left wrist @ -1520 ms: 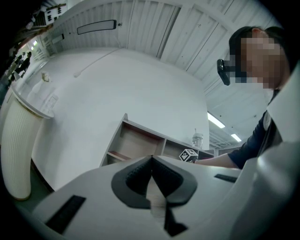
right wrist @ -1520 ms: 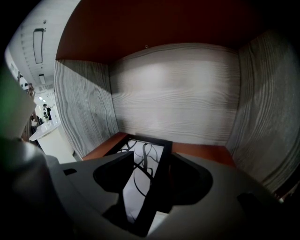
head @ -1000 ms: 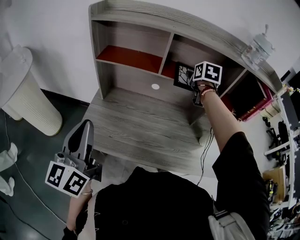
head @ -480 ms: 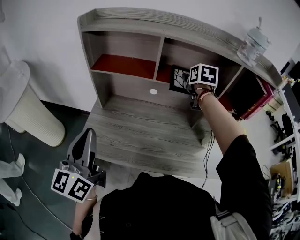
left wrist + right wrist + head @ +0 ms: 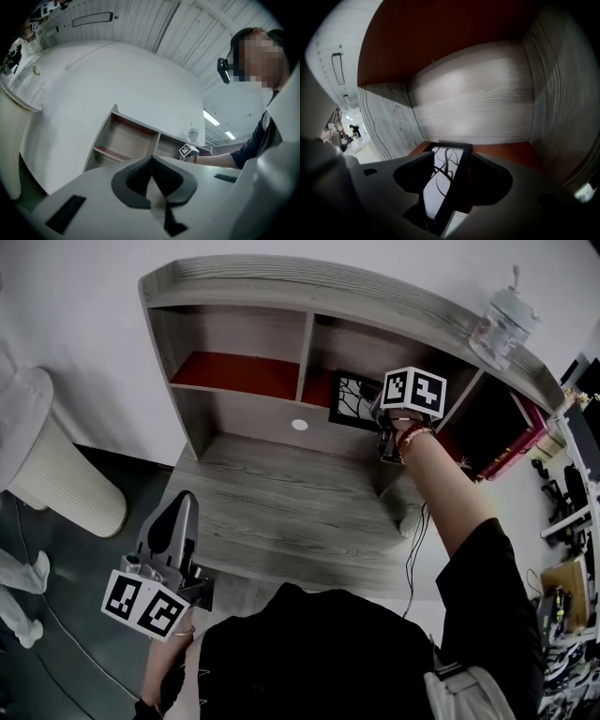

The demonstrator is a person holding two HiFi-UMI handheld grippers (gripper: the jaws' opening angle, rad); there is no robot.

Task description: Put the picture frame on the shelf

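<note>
A black picture frame (image 5: 355, 400) with a white print of dark branches is held at the mouth of the middle compartment of the grey wooden shelf unit (image 5: 309, 296). My right gripper (image 5: 384, 418) is shut on the picture frame (image 5: 446, 185), which stands on edge between the jaws inside the compartment, above its red floor (image 5: 501, 150). My left gripper (image 5: 173, 521) hangs low at the front left, off the desk, with its jaws closed together and nothing between them (image 5: 151, 176).
The shelf unit stands on a grey wooden desk (image 5: 281, 512). A clear jar (image 5: 494, 322) sits on top of the shelf at the right. A white ribbed bin (image 5: 47, 465) stands on the floor to the left. The left compartment (image 5: 234, 367) has a red floor.
The right gripper has carried the frame a little leftward and deeper into the middle compartment. The left gripper has barely shifted.
</note>
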